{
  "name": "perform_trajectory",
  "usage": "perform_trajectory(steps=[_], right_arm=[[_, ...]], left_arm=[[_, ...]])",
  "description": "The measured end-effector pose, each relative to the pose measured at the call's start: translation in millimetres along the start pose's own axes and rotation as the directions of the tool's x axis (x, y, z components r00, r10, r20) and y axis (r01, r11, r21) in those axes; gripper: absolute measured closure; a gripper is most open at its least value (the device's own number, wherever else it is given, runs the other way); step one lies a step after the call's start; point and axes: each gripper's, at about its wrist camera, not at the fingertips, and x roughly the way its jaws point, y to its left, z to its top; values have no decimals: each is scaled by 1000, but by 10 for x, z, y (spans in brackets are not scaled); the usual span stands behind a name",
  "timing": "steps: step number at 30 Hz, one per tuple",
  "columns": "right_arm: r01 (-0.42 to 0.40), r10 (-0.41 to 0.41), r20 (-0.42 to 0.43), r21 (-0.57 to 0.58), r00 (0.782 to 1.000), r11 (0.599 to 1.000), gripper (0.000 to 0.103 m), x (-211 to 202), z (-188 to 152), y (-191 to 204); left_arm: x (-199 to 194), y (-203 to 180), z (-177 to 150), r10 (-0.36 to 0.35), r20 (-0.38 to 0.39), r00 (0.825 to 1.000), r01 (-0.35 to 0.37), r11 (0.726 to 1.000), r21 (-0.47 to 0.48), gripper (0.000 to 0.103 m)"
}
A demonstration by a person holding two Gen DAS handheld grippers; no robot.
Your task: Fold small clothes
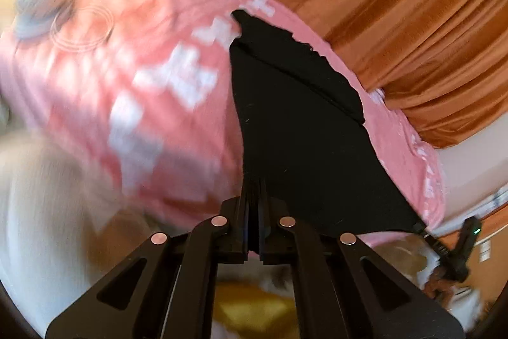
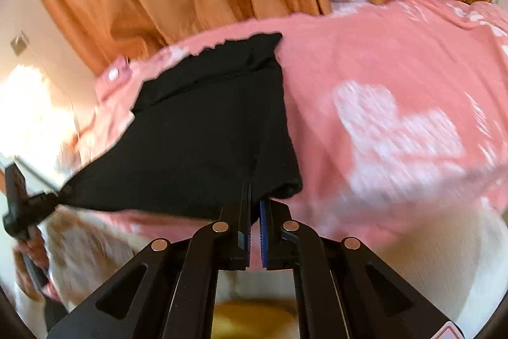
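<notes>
- Left wrist view: your left tongs (image 1: 253,193) clamp one corner of the black garment (image 1: 295,129).
- Your right tongs (image 2: 255,196) pinch another corner; garment stretched above the pink blanket (image 2: 381,69).

Left wrist view: black garment (image 1: 295,129) stretches from 6 toward 12 and 4 o'clock, barring the centre path; it is pinched in the left hand-held gripper (image 1: 254,202). Pink blanket with white hearts (image 1: 143,78) lies open from 8 to 11 o'clock. Orange curtain (image 1: 397,21) walls off 1 to 3 o'clock. Right wrist view: right hand-held gripper (image 2: 255,205) clamps the garment; blanket lies bare from 1 to 4 o'clock; curtain closes 10 to 1 o'clock.
</notes>
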Motion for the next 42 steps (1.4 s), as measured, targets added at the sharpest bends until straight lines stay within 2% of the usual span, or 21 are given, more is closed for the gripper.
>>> perform_trajectory(steps=[3, 5, 8, 10, 11, 14, 16, 17, 19, 23, 25, 31, 33, 34, 35, 36, 37, 38, 40, 41, 42], right_arm=[[-6, 6, -78, 7, 997, 1000, 99, -294, -263, -126], [-29, 31, -96, 17, 995, 999, 99, -464, -347, -102], [-112, 112, -11, 20, 994, 994, 99, -711, -61, -63], [-149, 150, 70, -20, 986, 989, 99, -726, 234, -100], [-165, 168, 111, -40, 979, 986, 100, -677, 436, -127], [-211, 211, 189, -20, 959, 977, 100, -145, 1223, -291], [-204, 196, 175, 25, 965, 979, 100, 349, 1628, -343], [-192, 182, 155, 58, 971, 980, 100, 666, 1827, -382], [-170, 161, 102, 95, 982, 981, 100, 1166, 2085, -421], [-99, 104, -23, 154, 994, 983, 100, 2062, 2362, -558], [-69, 77, -51, 154, 996, 986, 100, 2284, 2443, -590], [-72, 89, -88, 174, 992, 982, 99, 2602, 2528, -666], [-97, 107, -47, 170, 993, 981, 96, 2551, 2559, -648], [-111, 111, 5, 179, 994, 978, 96, 2468, 2587, -628], [-122, 104, 101, 192, 989, 974, 92, 2282, 2612, -648], [-130, 98, 165, 193, 981, 973, 89, 2144, 2626, -642], [-129, 90, 208, 183, 974, 975, 89, 2010, 2632, -628], [-121, 84, 219, 162, 972, 979, 89, 1922, 2632, -593], [-120, 110, 134, 71, 985, 990, 89, 1877, 2548, -403], [-141, 138, 81, 31, 987, 990, 89, 1903, 2440, -294], [-151, 151, 47, 3, 987, 988, 89, 1935, 2346, -210]], left_arm=[[-247, 48, -295, 1, -11, 1000, -2, 998, -68, 101], [-406, 15, -270, -12, 11, 1000, 13, 996, -92, 101], [-457, -176, 105, -32, 80, 996, 33, 999, -9, 101], [-303, -381, 574, -27, 149, 989, 13, 995, 96, 101], [-202, -421, 747, -27, 165, 986, 8, 994, 111, 101], [369, -501, 1460, 5, 174, 985, -22, 996, 92, 101], [855, -535, 1867, 72, 161, 984, -86, 993, 85, 101], [1145, -541, 2059, 127, 157, 980, -140, 987, 80, 101], [1557, -487, 2289, 168, 124, 978, -176, 983, 56, 101], [2141, -355, 2496, 227, 48, 973, -230, 972, 46, 101], [2298, -306, 2541, 227, 7, 974, -228, 973, 24, 101], [2489, -276, 2657, 222, -20, 975, -222, 975, -16, 99], [2467, -262, 2713, 198, -4, 980, -198, 979, -43, 97], [2419, -258, 2726, 192, 12, 981, -191, 980, -59, 94], [2349, -267, 2745, 197, 41, 980, -194, 979, -69, 82], [2218, -299, 2751, 221, 96, 970, -216, 974, -67, 73], [2096, -349, 2748, 239, 151, 959, -233, 971, -58, 60], [1965, -408, 2713, 240, 197, 951, -237, 971, -35, 51], [1769, -591, 2559, 196, 234, 952, -219, 973, 76, 40], [1751, -646, 2500, 185, 231, 955, -214, 971, 110, 34], [1774, -717, 2386, 170, 208, 963, -204, 967, 152, 32]])
